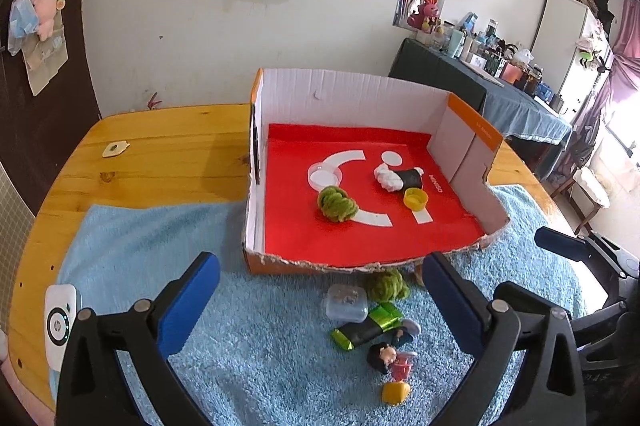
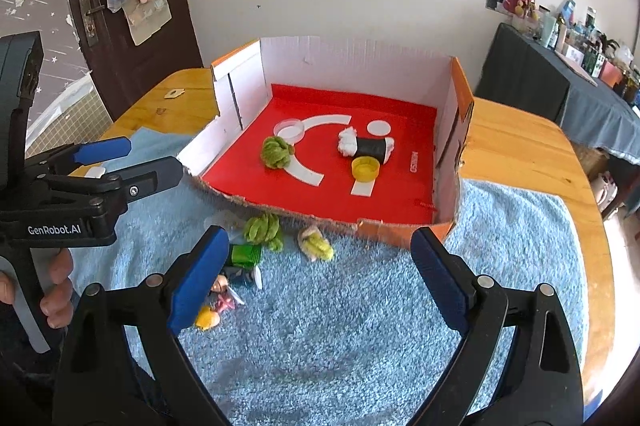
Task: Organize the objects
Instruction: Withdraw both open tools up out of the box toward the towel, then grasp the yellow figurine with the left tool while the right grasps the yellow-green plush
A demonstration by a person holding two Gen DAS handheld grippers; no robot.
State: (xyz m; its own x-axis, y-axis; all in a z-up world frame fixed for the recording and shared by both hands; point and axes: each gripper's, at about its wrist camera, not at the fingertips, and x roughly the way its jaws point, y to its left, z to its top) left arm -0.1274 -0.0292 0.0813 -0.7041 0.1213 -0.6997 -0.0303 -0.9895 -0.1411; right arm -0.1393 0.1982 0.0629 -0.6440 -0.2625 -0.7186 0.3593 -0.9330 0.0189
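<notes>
The box on the towel already holds several items. Both grippers, left and right, hang released. The figurine, possibly a doll, lies outside; grip its middle squarely.

Figurine half behind tool finger

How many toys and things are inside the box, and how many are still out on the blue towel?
Inside the box: 4
(green yarn ball, clear lid, sushi roll toy, yellow cap)
On the blue towel: 5
(green yarn ball, clear container, green wrapper, doll figure, yellowish fuzzy toy)
Total: 9
</notes>
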